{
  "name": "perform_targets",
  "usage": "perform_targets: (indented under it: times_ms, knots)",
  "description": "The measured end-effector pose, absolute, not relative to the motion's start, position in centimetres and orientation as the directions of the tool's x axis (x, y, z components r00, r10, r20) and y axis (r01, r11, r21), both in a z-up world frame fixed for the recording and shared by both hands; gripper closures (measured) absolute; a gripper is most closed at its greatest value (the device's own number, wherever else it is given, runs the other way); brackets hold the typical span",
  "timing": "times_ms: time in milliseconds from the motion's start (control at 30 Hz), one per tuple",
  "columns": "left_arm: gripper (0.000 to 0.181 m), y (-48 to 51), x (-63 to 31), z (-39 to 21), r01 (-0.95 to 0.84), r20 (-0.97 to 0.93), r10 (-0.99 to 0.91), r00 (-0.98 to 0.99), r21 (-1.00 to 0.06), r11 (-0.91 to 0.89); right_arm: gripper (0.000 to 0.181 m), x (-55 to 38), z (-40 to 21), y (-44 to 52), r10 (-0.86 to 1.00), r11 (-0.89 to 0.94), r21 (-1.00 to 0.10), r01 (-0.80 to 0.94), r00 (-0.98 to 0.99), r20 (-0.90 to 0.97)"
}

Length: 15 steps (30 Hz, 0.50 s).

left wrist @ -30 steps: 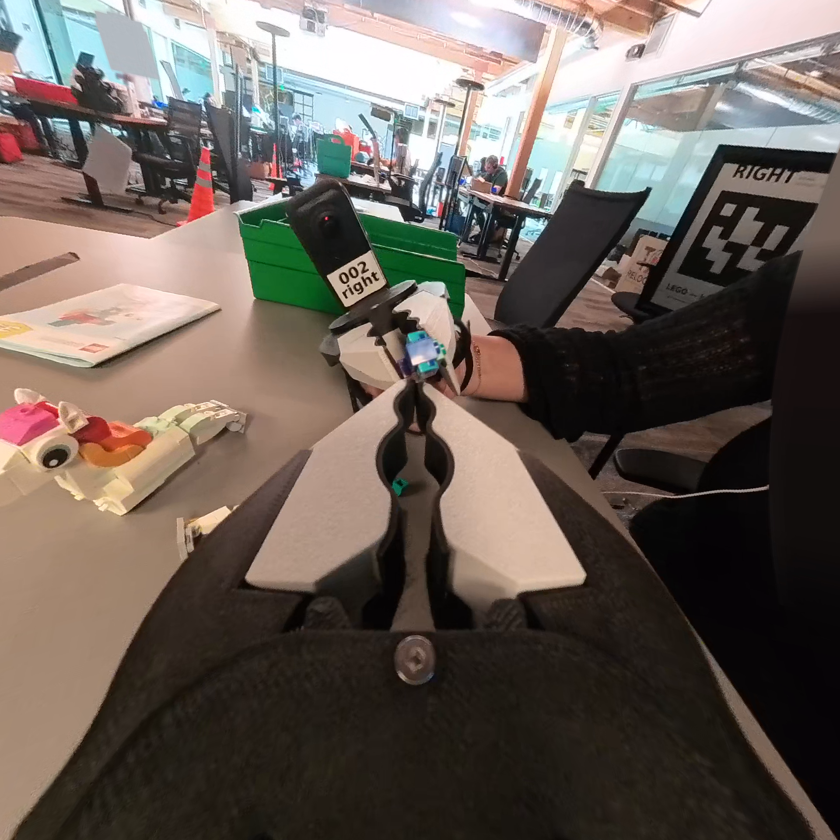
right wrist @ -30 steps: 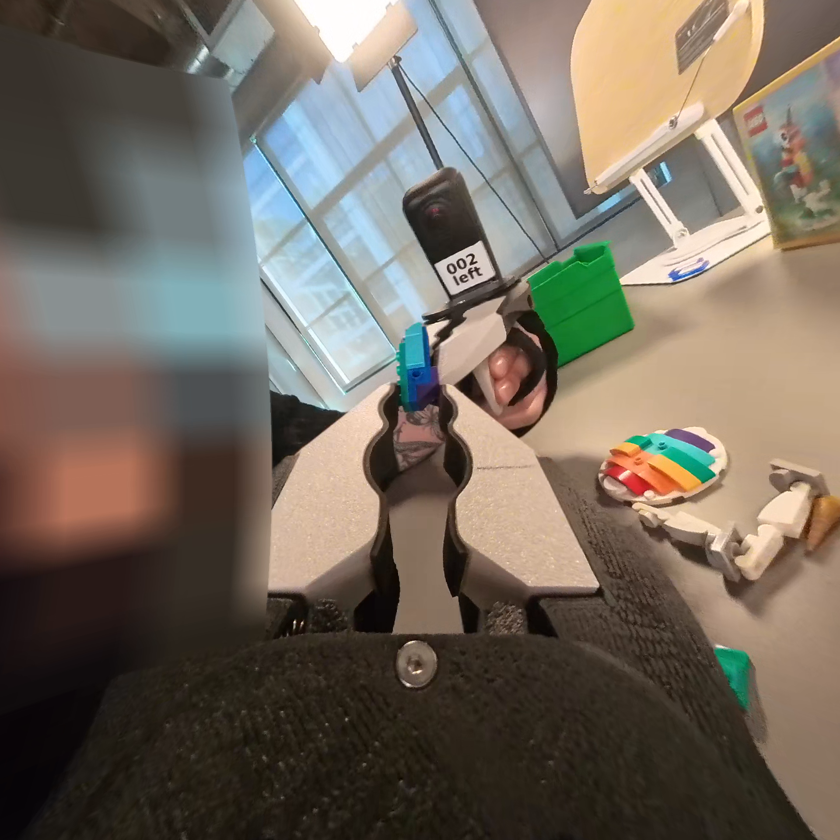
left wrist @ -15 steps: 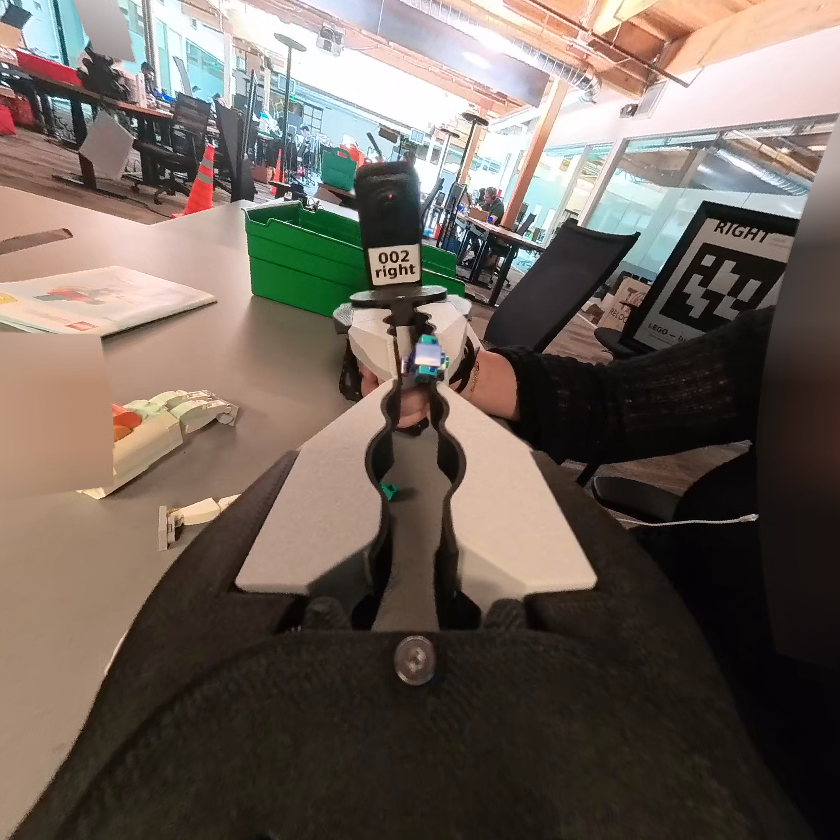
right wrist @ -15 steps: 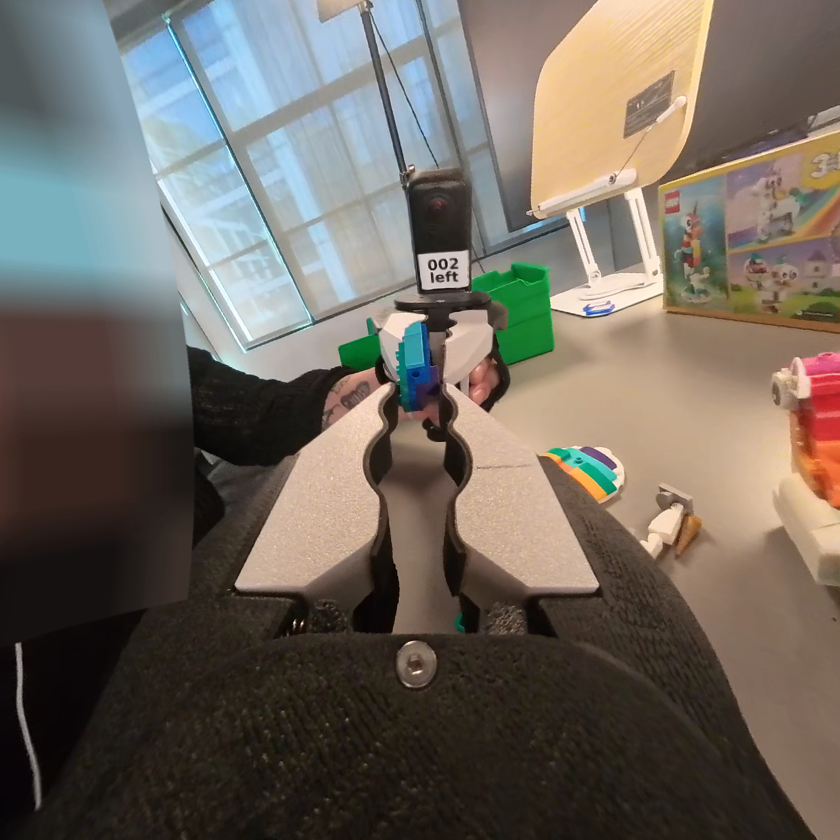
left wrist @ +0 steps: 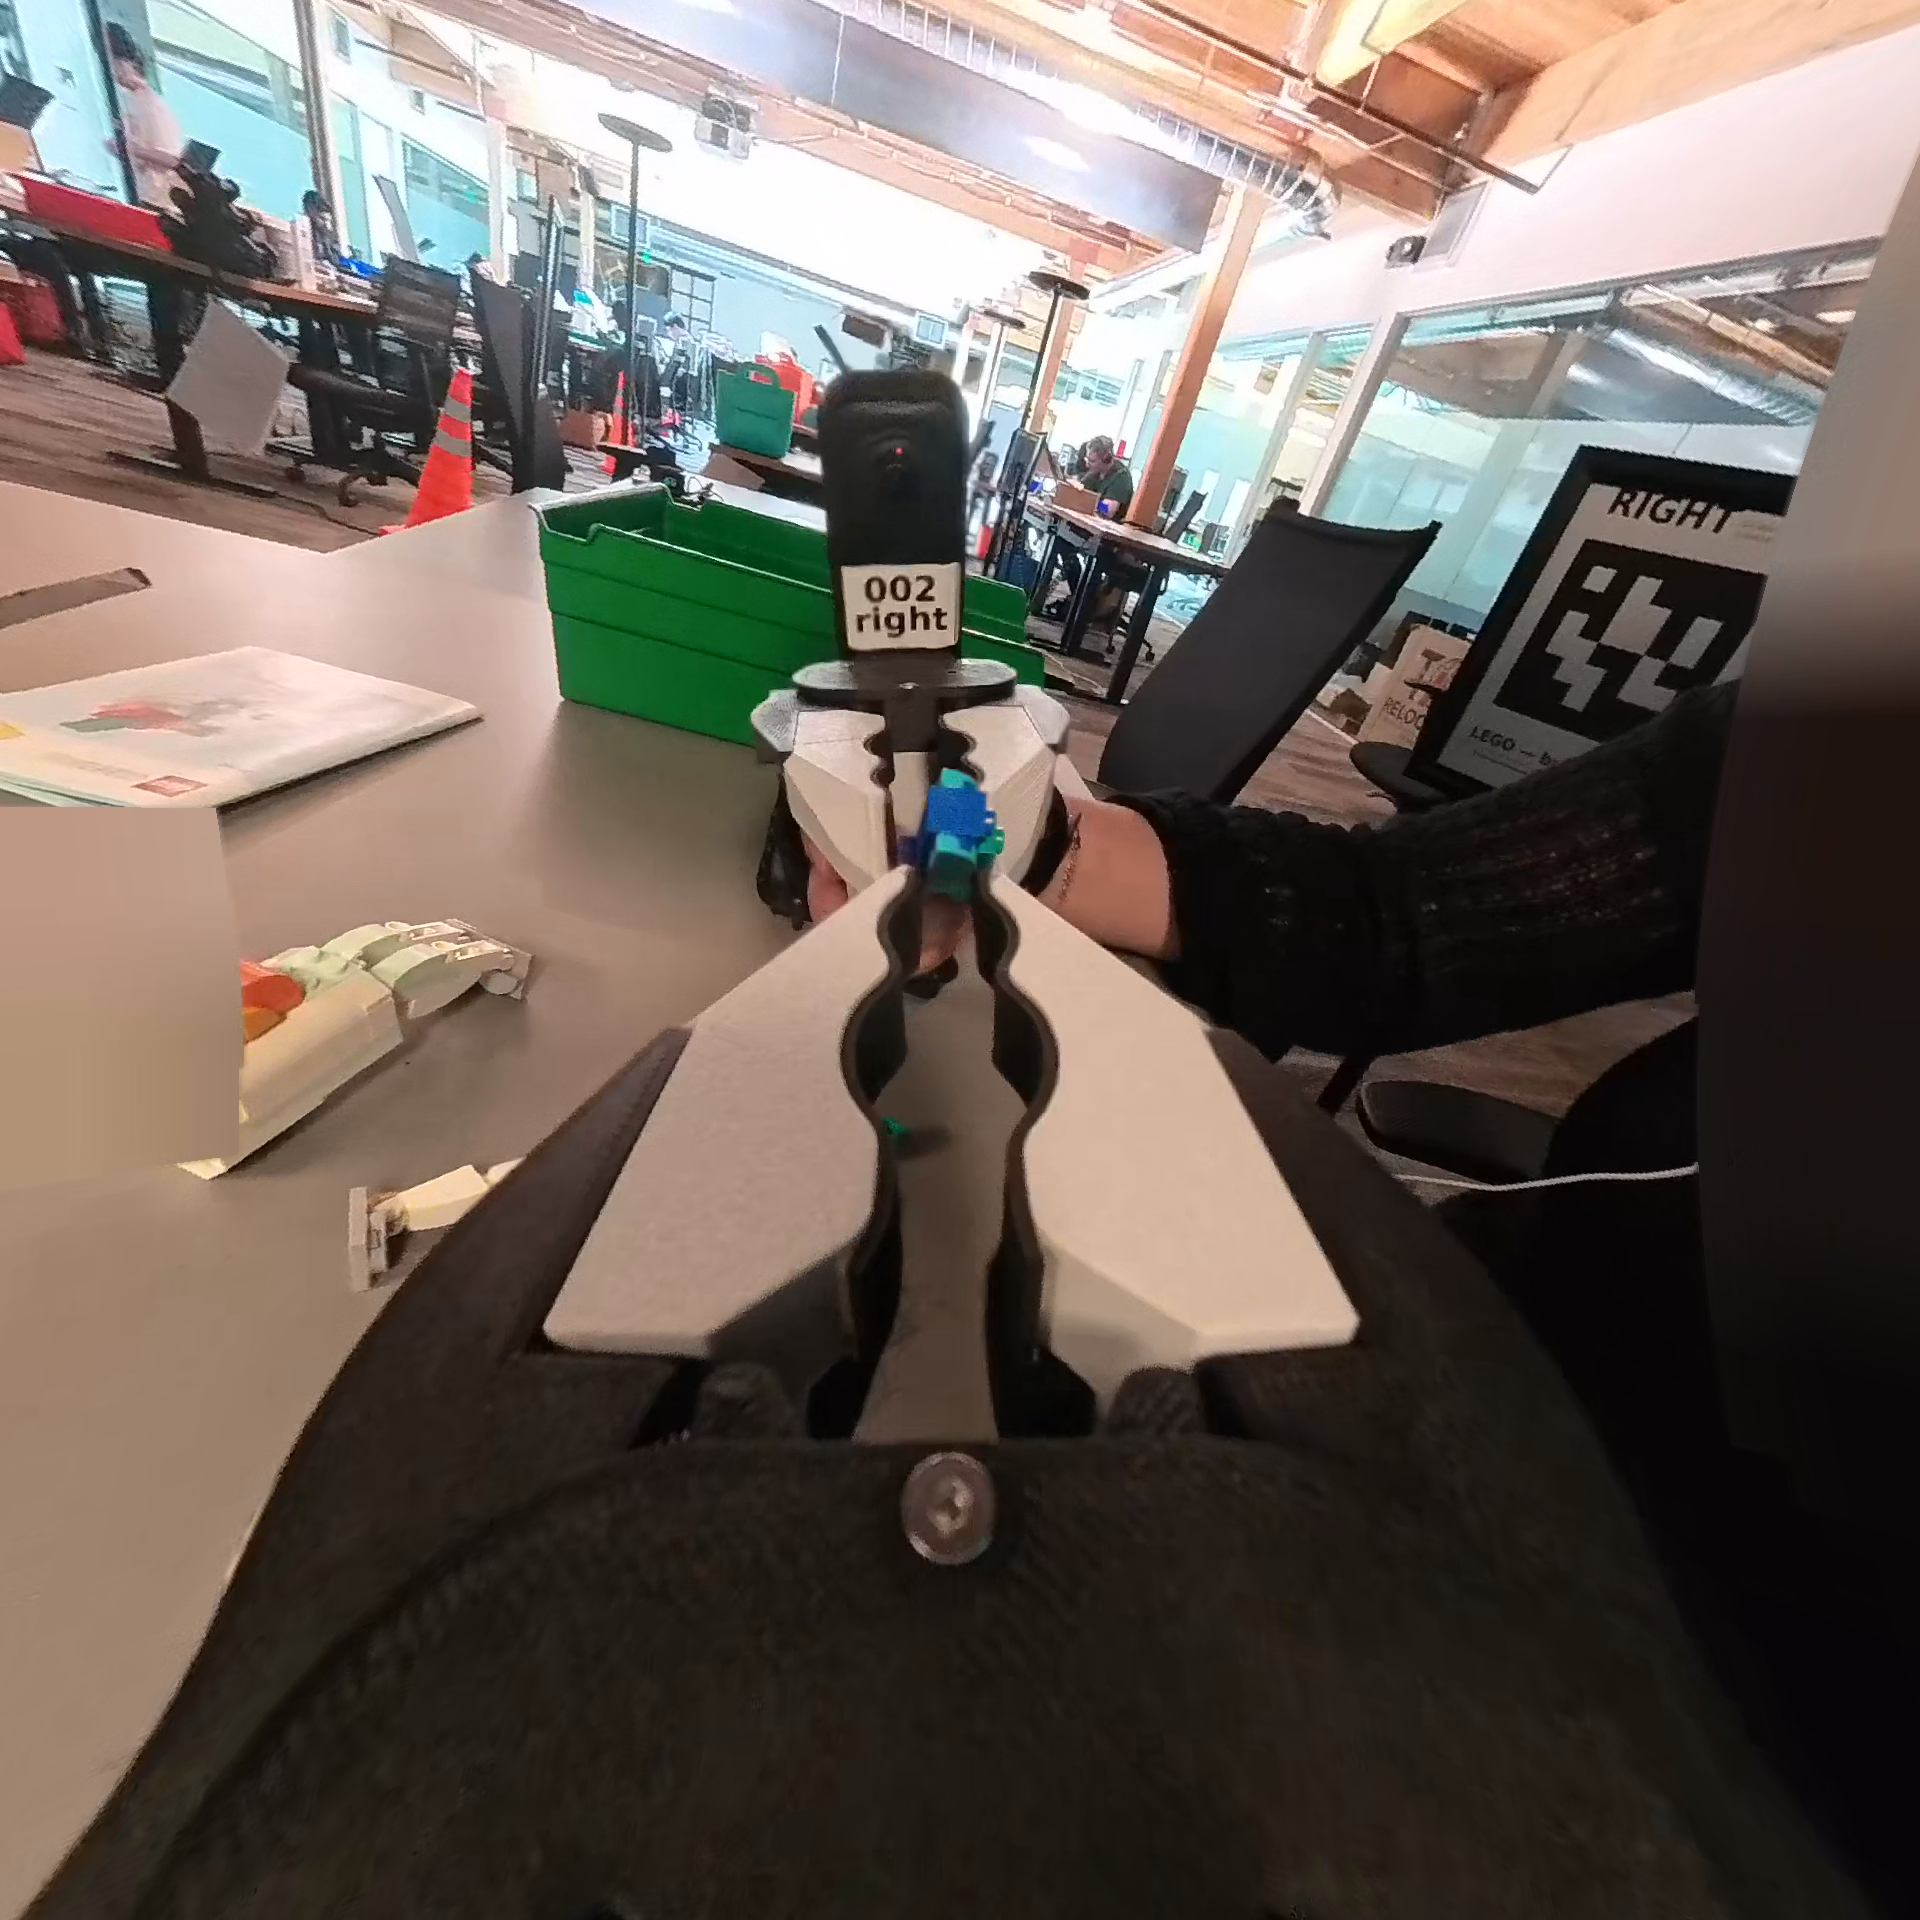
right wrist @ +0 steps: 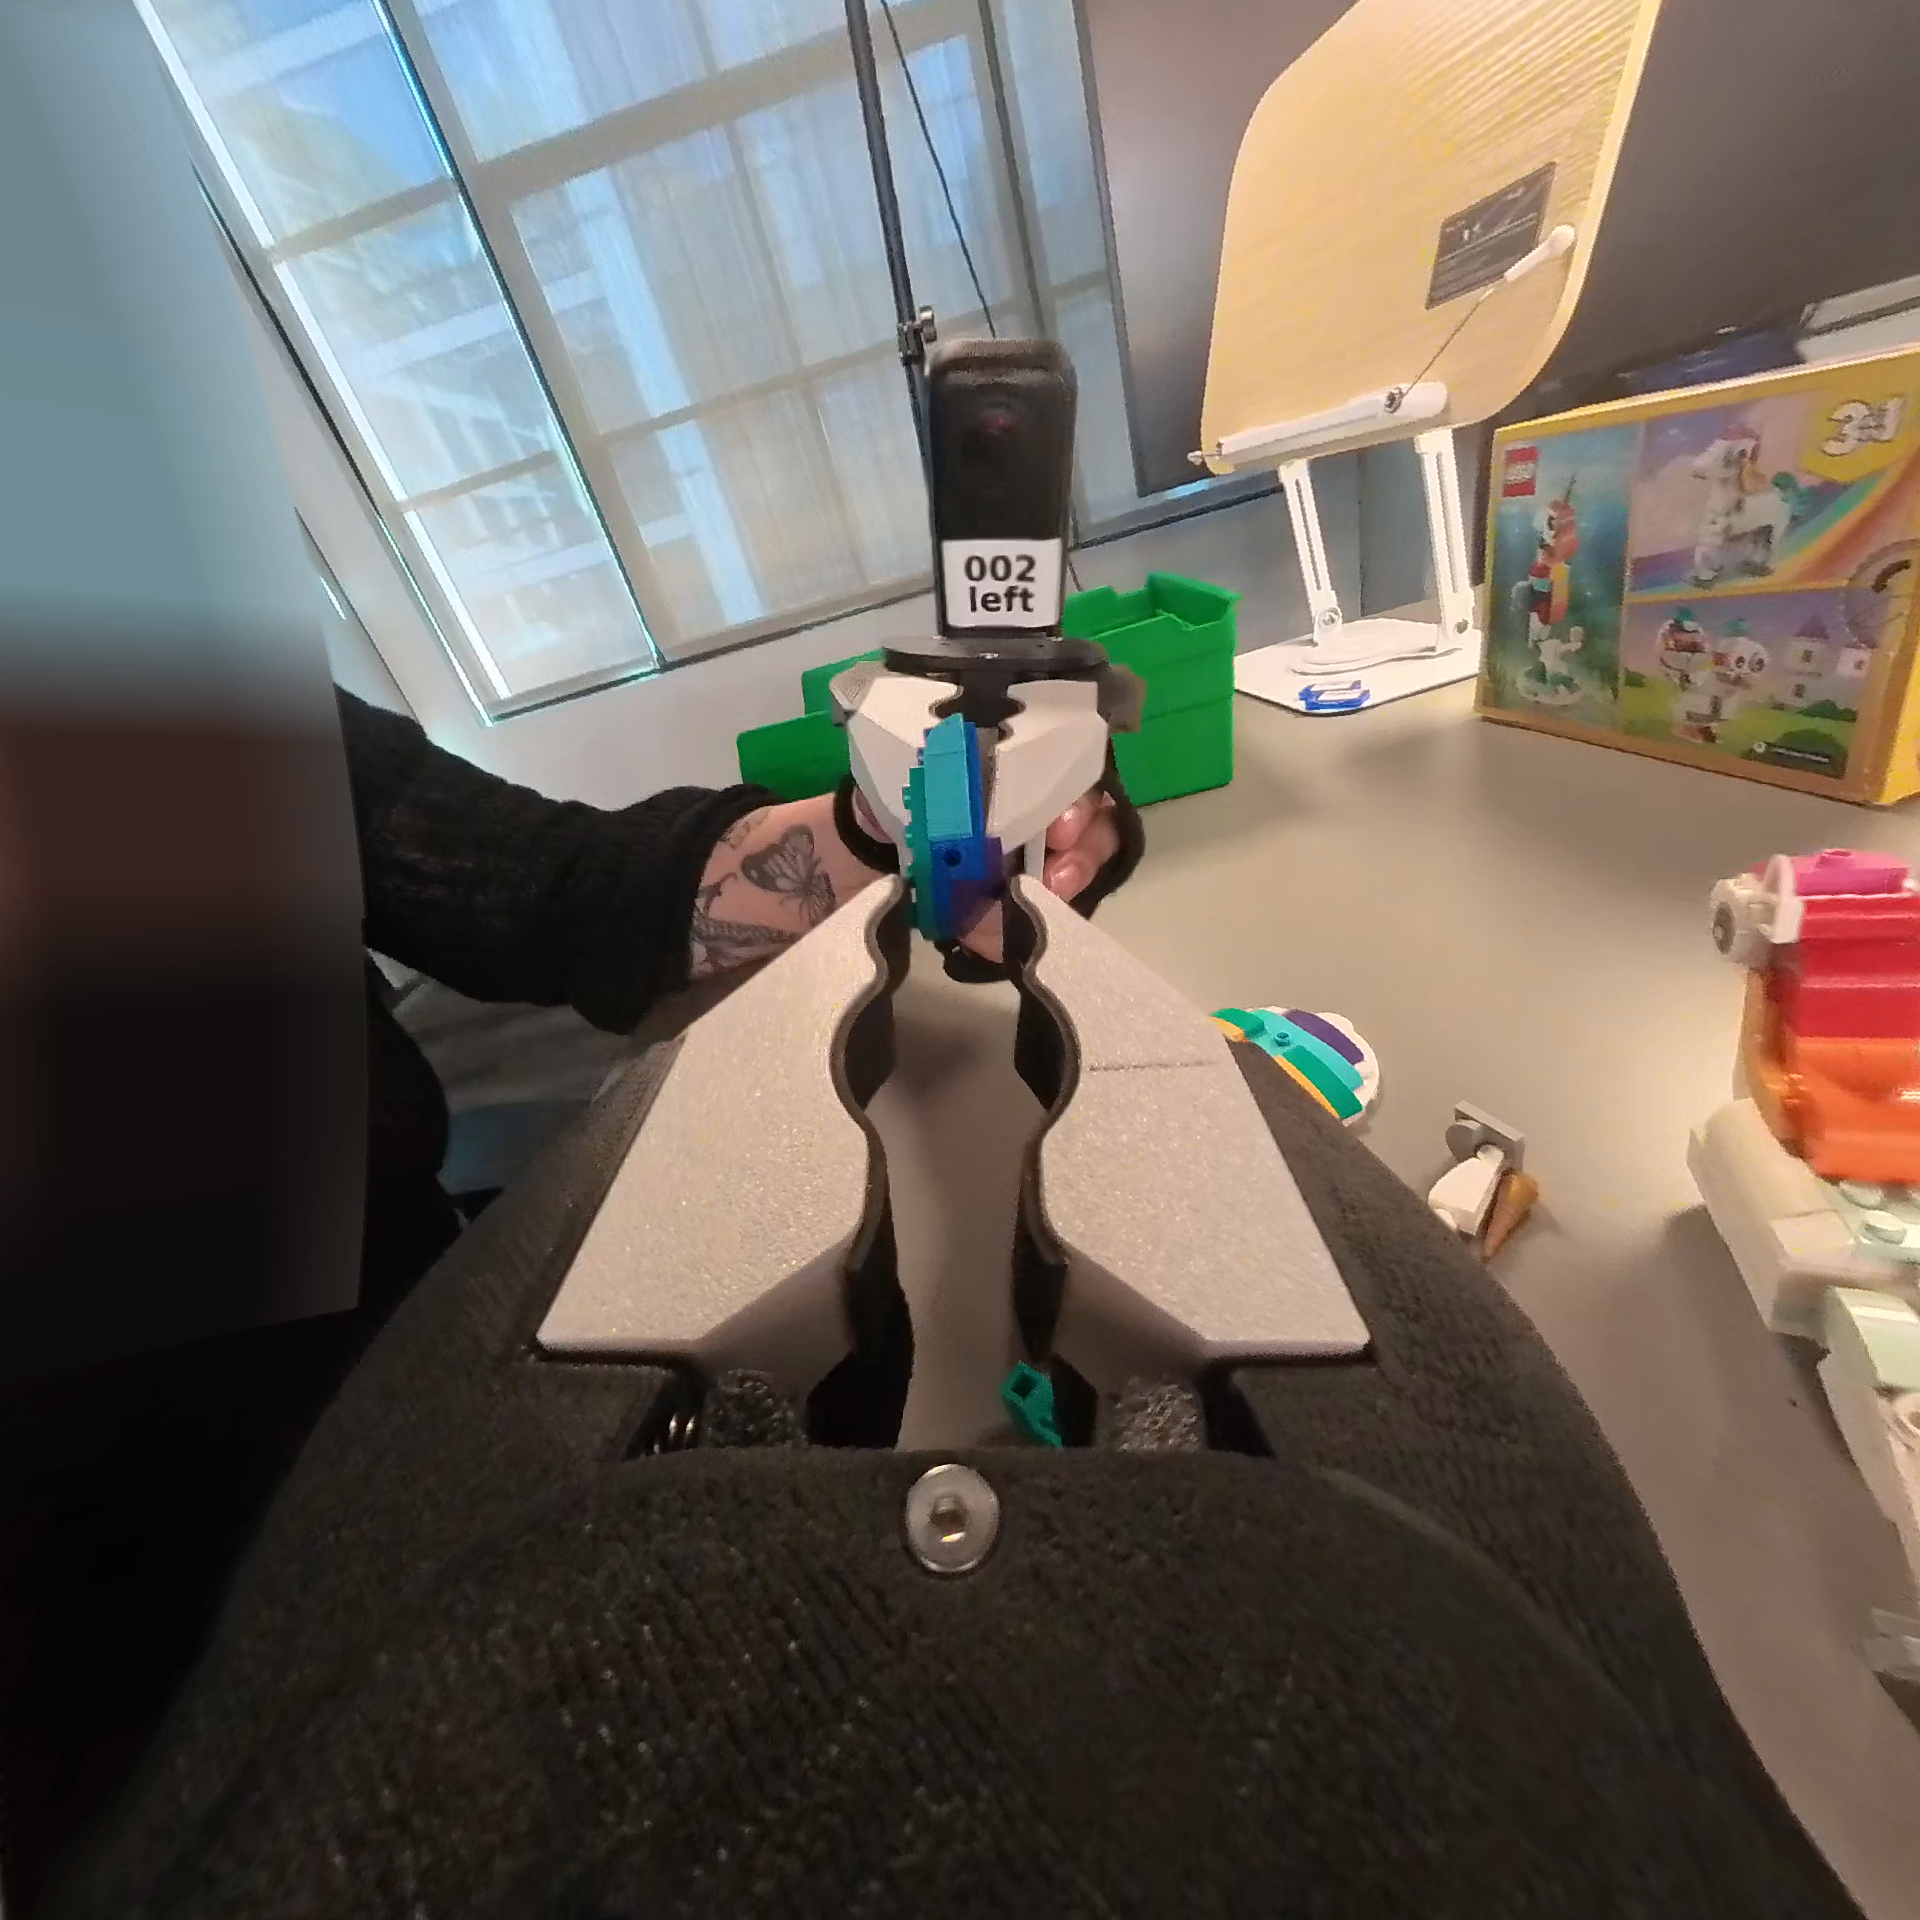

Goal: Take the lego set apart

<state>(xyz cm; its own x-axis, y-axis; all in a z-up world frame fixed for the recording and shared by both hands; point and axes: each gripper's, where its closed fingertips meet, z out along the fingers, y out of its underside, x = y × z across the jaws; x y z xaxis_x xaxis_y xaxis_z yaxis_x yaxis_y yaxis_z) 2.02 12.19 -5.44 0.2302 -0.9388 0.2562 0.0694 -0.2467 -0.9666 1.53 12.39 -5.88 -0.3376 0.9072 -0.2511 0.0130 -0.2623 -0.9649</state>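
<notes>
A small stack of teal, blue and purple lego bricks [left wrist: 954,831] hangs in the air between my two grippers, which face each other tip to tip above the grey table [left wrist: 582,831]. My left gripper [left wrist: 945,899] is shut on its teal end. My right gripper [right wrist: 956,909] is shut on its purple and blue end [right wrist: 951,862]. The right gripper shows across in the left wrist view [left wrist: 914,774], and the left gripper across in the right wrist view [right wrist: 982,764]. The lego animal body [right wrist: 1829,1049] lies on the table, partly behind a blur patch in the left wrist view [left wrist: 395,987].
A rainbow lego plate [right wrist: 1304,1049], a small white piece with a cone [right wrist: 1481,1190], a loose teal brick [right wrist: 1029,1403] and a white piece [left wrist: 416,1210] lie on the table. Green bins [left wrist: 675,623], a booklet [left wrist: 218,717] and the lego box [right wrist: 1704,592] stand farther off. My left and right fingertips are right by each other. Both grippers' tips are roughly 15 cm from the lego animal body [right wrist: 1829,1049].
Both grippers have turned from tilted to upright and level, still facing each other. The brick stack stays gripped between them.
</notes>
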Motion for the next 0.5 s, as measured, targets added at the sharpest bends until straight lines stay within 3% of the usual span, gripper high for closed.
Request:
perform_targets:
  times_ms: [300, 367, 500]
  knots:
    - [0.174, 13.1, 1.9, -6.5, 0.011, 0.229, -0.928, 0.294, -0.972, -0.236, 0.165, 1.4, -7.0, 13.2, 0.951, -0.166, -0.984, 0.061, -0.254, -0.176]
    - [0.174, 13.8, 1.7, -6.8, 0.022, 0.26, -0.907, 0.332, -0.963, -0.268, 0.164, 1.1, -7.5, 13.9, 0.979, -0.082, -0.994, 0.075, -0.179, -0.095]
    - [0.174, 15.9, 0.7, -7.6, 0.075, 0.338, -0.838, 0.428, -0.938, -0.339, 0.139, 0.4, -9.0, 15.7, 0.976, 0.21, -0.962, 0.175, 0.015, 0.216]
